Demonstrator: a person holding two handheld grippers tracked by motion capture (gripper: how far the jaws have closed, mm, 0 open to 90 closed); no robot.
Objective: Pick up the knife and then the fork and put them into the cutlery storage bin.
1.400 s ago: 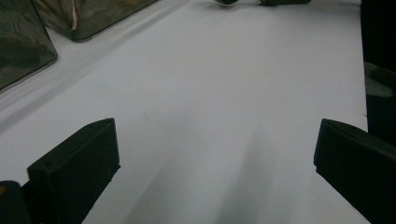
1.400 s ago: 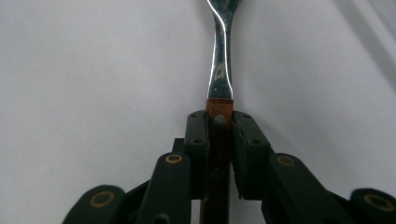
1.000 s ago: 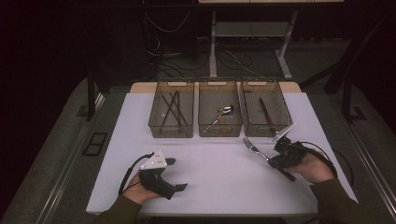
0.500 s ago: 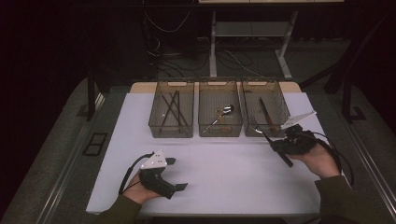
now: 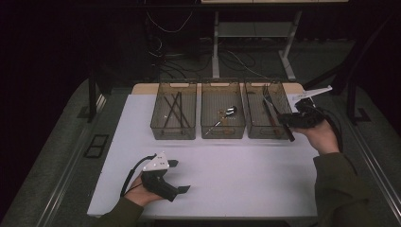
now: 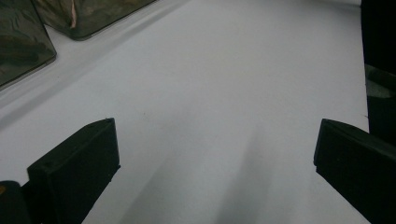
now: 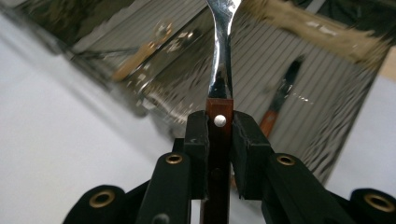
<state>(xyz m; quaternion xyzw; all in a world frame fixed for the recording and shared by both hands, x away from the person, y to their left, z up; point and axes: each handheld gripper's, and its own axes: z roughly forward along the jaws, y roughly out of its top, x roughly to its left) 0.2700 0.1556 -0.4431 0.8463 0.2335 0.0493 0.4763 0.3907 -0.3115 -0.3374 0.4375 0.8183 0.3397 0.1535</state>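
The left claw (image 5: 182,176) lies low with its jaws wide apart, held in the left hand (image 5: 142,187). The right claw (image 5: 283,118) is raised, jaws clamped.

Wood-handled fork (image 7: 219,93), clamped (tines up), over rightmost bin (image 5: 255,127)

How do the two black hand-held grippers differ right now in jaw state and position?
The right gripper is shut on a wooden-handled metal fork; the left gripper stands open with nothing between its jaws. The right gripper is raised at the right-hand clear plastic bin; the left gripper rests low on the white table, well short of the bins. Both are black, two-jawed and held in a hand.
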